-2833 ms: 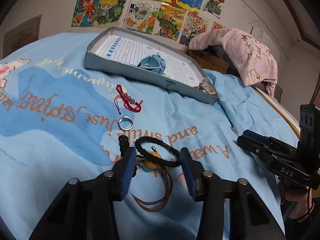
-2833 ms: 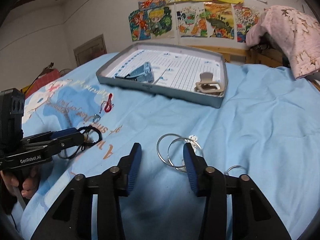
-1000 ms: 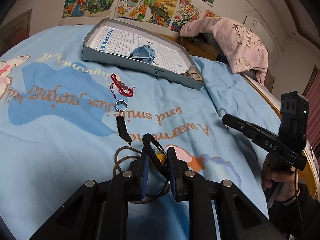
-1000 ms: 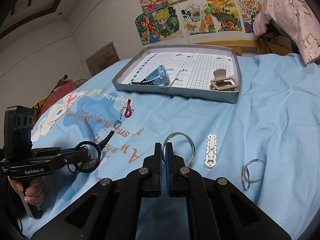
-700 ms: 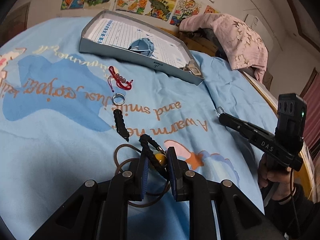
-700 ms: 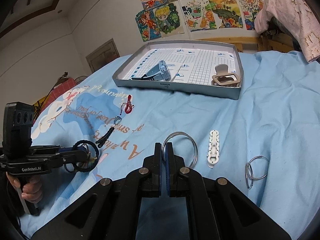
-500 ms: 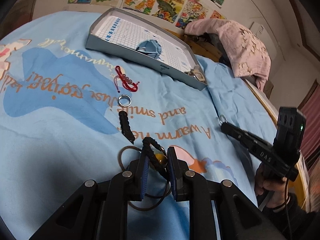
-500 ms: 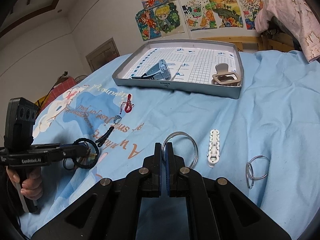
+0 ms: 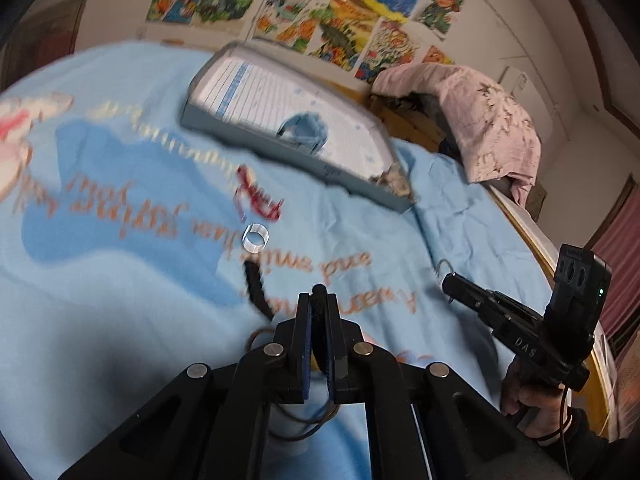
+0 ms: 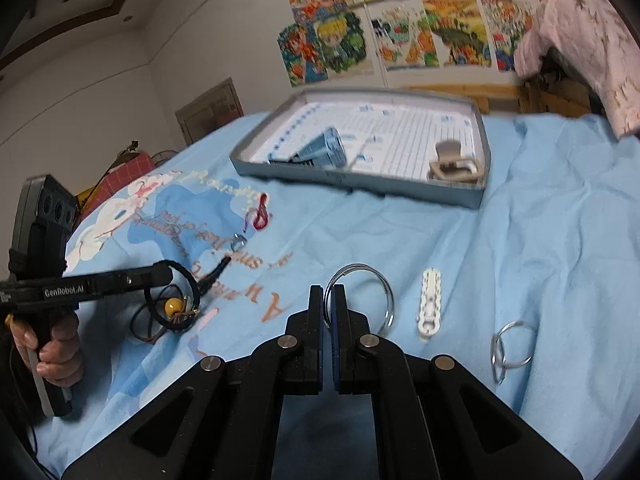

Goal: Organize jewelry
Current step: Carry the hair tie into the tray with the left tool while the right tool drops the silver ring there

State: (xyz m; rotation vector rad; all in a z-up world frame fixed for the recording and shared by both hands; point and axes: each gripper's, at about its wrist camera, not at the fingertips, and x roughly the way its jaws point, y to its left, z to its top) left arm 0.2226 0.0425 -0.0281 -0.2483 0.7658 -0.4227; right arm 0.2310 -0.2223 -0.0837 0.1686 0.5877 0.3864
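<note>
Now left gripper [image 9: 319, 300] just closed, clamped on black braided bracelet [image 10: 188, 280]; right gripper [image 10: 328, 300] pinching silver bangle [image 10: 360, 292].

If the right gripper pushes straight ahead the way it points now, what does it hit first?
Probably bare light blue bedsheet: the right gripper, shut on the large silver wire bangle, points down at it; the grey tray lies beyond. Depth is uncertain.

Bed [image 10: 560, 240] with printed blue sheet
On it: grey tray [image 10: 360, 180], red cord bracelet [image 10: 262, 216], small ring [image 10: 239, 243], white clasp [image 10: 430, 302], wire hoops [image 10: 512, 346]
</note>
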